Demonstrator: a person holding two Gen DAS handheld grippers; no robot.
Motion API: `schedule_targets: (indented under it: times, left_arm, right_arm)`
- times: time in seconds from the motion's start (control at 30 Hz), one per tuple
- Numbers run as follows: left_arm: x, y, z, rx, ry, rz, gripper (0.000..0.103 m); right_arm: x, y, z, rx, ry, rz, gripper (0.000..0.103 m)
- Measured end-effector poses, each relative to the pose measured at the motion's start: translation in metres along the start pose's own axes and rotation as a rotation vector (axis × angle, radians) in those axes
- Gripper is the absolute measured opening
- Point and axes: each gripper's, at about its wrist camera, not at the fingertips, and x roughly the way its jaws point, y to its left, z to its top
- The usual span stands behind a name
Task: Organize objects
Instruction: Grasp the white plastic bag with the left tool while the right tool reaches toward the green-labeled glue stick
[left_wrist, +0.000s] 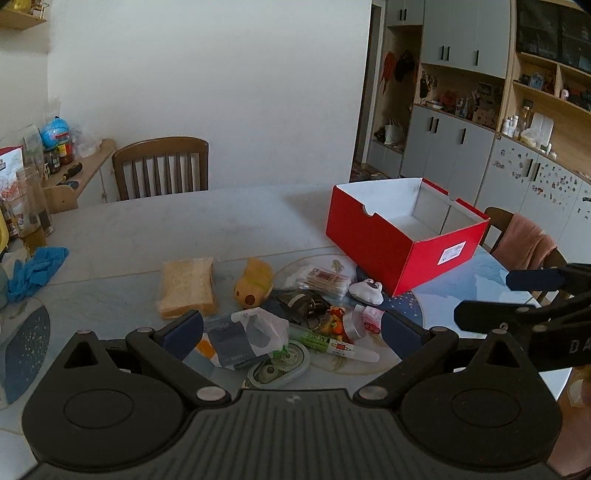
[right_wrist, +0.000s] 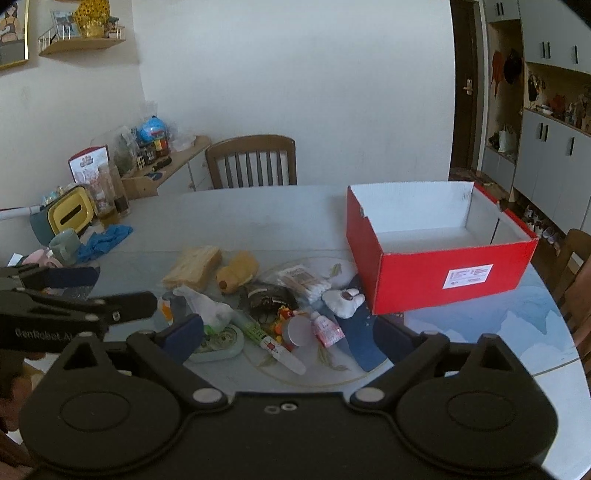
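Several cluttered items (left_wrist: 295, 314), red box (left_wrist: 402, 236) beside

I see a red box (right_wrist: 439, 273) with a white inside and a white label. Left of the box lie a yellow plush toy (left_wrist: 253, 282), a tan bread slice (left_wrist: 188, 286) and a crumpled blue glove (left_wrist: 33, 271); the table (left_wrist: 184, 221) under the box is pale marbled grey.

one red box (right_wrist: 436, 266), one bread pack (left_wrist: 188, 288), two plush toys (left_wrist: 253, 282)
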Motion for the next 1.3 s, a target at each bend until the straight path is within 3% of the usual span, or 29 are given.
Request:
schedule_targets:
  times: [0.73,0.9,1.03,1.17,1.3]
  left_arm:
    - [0.062,0.035,-0.008,0.015,0.032,0.047,0.103]
    - [0.084,0.032,-0.008,0.128,0.022,0.056,0.103]
    - [0.102,0.034,-0.016,0.239,0.047,0.006,0.103]
    - [0.121,0.031,-0.029,0.342,0.087,-0.007,0.103]
    - [0.13,0.028,-0.037,0.377,0.097,0.016,0.103]
  right_arm:
    - [0.073,0.005,-0.015,-0.07,0.128,-0.001,0.094]
    - [0.094,0.006,-0.019,-0.109,0.174,0.013,0.091]
    - [0.115,0.006,-0.022,-0.124,0.214,0.026,0.088]
    - [0.138,0.003,-0.03,-0.118,0.268,0.031,0.08]
    - [0.154,0.001,-0.035,-0.108,0.298,0.03,0.071]
